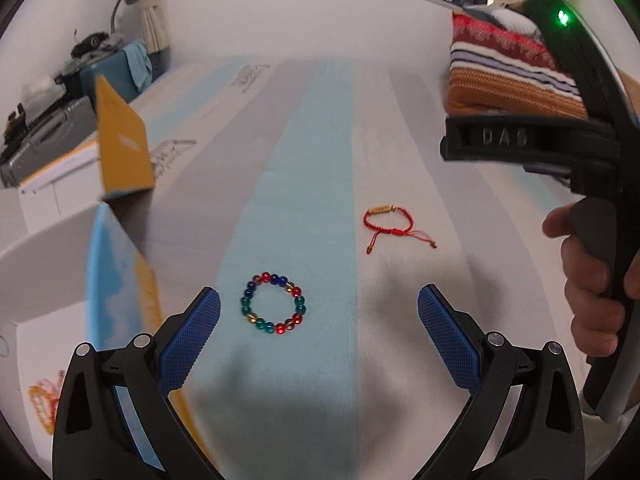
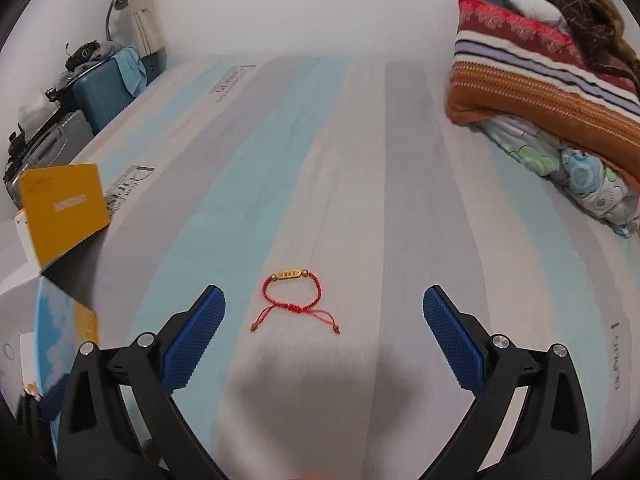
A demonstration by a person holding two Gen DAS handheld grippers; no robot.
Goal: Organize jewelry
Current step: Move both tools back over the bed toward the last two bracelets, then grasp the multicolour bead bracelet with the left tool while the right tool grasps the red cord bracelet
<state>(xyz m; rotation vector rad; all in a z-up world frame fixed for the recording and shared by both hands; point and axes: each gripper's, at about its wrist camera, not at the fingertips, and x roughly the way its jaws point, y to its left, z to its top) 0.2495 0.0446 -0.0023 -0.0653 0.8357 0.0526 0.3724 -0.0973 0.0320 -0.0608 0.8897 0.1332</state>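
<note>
1. The left tongs [image 1: 319, 310] stand wide apart and hold nothing. The beaded bracelet [image 1: 273, 303] lies flat just ahead of them, nearer the finger at 9 o'clock, so a closing grip would likely need a small shift that way.
2. The right tongs [image 2: 324, 310] are also spread wide and empty. The red cord bracelet [image 2: 295, 299] lies between and slightly ahead of their fingers, its gold bar at 12 o'clock and its two loose tails trailing toward 6 o'clock.
3. In the left wrist view the cord bracelet sits at about 1 o'clock from the beaded one, well apart, so each tongs seems lined up on its own piece.
4. An open cardboard box [image 1: 120, 148] with yellow and blue flaps stands at 9 o'clock in both views, probably where the jewelry belongs.
5. Both bracelets rest on a bed [image 2: 360, 160] whose sheet is striped in pale blue, grey and white; the soft cloth may dimple under a pinch.
6. Folded blankets [image 2: 540, 80] are piled at 2 o'clock, suitcases [image 2: 108, 88] and a desk lamp [image 2: 116, 0] at 10 o'clock, against a white wall.
</note>
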